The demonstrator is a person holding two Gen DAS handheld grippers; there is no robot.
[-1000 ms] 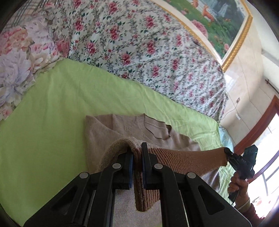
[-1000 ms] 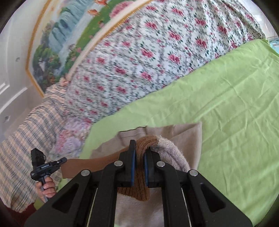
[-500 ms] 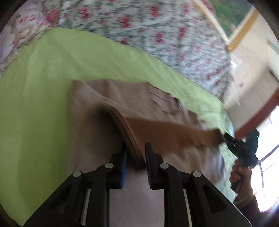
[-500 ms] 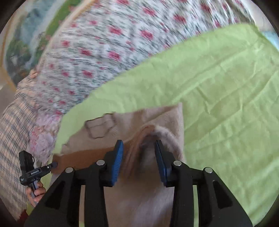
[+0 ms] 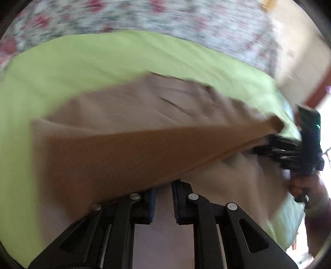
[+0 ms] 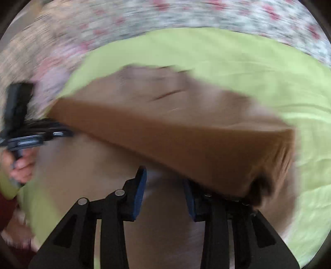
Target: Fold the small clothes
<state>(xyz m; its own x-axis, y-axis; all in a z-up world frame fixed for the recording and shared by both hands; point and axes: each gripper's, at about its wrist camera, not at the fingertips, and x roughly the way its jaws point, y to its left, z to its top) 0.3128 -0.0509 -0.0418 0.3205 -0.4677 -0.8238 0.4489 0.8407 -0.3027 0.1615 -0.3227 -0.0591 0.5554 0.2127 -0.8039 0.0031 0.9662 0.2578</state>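
Note:
A small beige sweater (image 5: 144, 103) with a brown ribbed hem band (image 5: 134, 153) lies on the green sheet (image 5: 82, 62); the band is folded across its middle. My left gripper (image 5: 163, 198) is open just behind the band, holding nothing. My right gripper (image 6: 165, 186) is open too, its right finger partly under the band's edge (image 6: 238, 161). The sweater also shows in the right wrist view (image 6: 165, 89). Each gripper appears in the other's view, the right (image 5: 289, 149) and the left (image 6: 37, 134). Both views are motion-blurred.
A floral quilt (image 5: 165, 18) lies beyond the green sheet (image 6: 248, 68). A patterned pillow (image 6: 51, 68) sits at the left in the right wrist view. The person's hands (image 5: 306, 186) hold the gripper handles.
Both grippers let go of the brown hem band and opened. The band has dropped onto the sweater's upper part, and both grippers have pulled back low over the garment.

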